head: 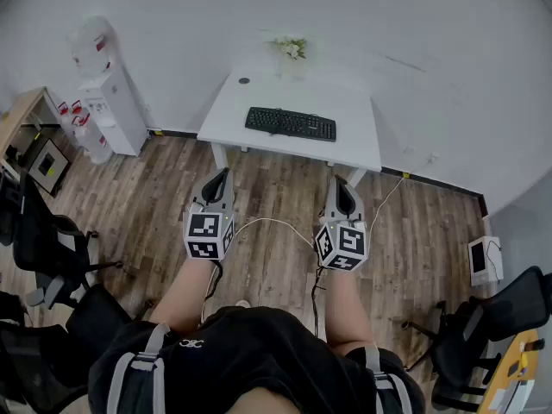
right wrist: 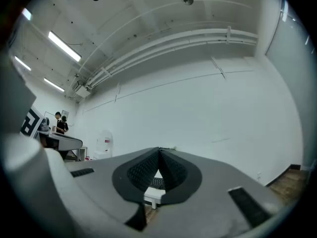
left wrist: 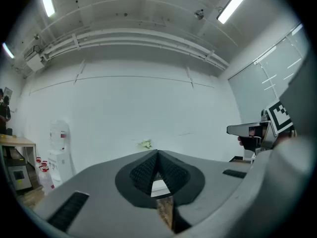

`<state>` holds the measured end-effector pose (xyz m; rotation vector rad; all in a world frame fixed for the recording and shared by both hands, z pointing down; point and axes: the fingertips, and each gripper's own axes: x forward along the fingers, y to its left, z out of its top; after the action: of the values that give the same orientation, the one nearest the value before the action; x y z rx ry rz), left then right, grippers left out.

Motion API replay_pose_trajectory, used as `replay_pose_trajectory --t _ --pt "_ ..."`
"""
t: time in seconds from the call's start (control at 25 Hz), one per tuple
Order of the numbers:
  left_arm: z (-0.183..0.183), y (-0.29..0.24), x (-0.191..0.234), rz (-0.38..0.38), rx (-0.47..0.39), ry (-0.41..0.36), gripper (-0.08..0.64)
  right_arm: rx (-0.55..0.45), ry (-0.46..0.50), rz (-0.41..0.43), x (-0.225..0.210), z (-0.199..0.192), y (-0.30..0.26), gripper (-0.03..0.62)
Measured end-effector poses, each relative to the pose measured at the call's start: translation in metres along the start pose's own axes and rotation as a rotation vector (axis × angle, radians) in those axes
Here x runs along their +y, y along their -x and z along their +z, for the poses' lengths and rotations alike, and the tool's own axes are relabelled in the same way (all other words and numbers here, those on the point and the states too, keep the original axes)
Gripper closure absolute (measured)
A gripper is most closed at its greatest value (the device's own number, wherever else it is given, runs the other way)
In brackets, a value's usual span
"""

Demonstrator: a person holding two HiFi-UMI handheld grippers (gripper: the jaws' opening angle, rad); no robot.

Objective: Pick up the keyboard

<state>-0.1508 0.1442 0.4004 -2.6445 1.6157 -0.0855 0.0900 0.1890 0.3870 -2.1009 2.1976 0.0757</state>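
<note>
A black keyboard [head: 291, 123] lies across the middle of a small white table [head: 233, 110] against the far wall. I stand well back from it on the wood floor. My left gripper [head: 222, 176] and right gripper [head: 341, 184] are held side by side at waist height, pointing level toward the table, both shut with nothing between the jaws. In the right gripper view a sliver of the keyboard [right wrist: 157, 183] and the table edge [right wrist: 153, 195] shows below the closed jaws. In the left gripper view only a bit of the table [left wrist: 159, 185] shows there.
A small bunch of flowers [head: 291, 48] sits at the table's back edge. A water dispenser [head: 108, 93] stands at the left wall, with a wooden desk [head: 19, 115] beyond it. Black office chairs [head: 39, 240] stand at left and another at right [head: 492, 322]. A cable [head: 276, 222] runs across the floor.
</note>
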Motion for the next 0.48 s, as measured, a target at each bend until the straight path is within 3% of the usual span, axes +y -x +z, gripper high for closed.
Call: replay_pose_trajectory --t 0.48 --pt "-0.005 -0.007 0.017 -0.018 0.020 0.002 0.549 -0.007 -0.060 0.025 0.020 -0.003 -0.014 0.589"
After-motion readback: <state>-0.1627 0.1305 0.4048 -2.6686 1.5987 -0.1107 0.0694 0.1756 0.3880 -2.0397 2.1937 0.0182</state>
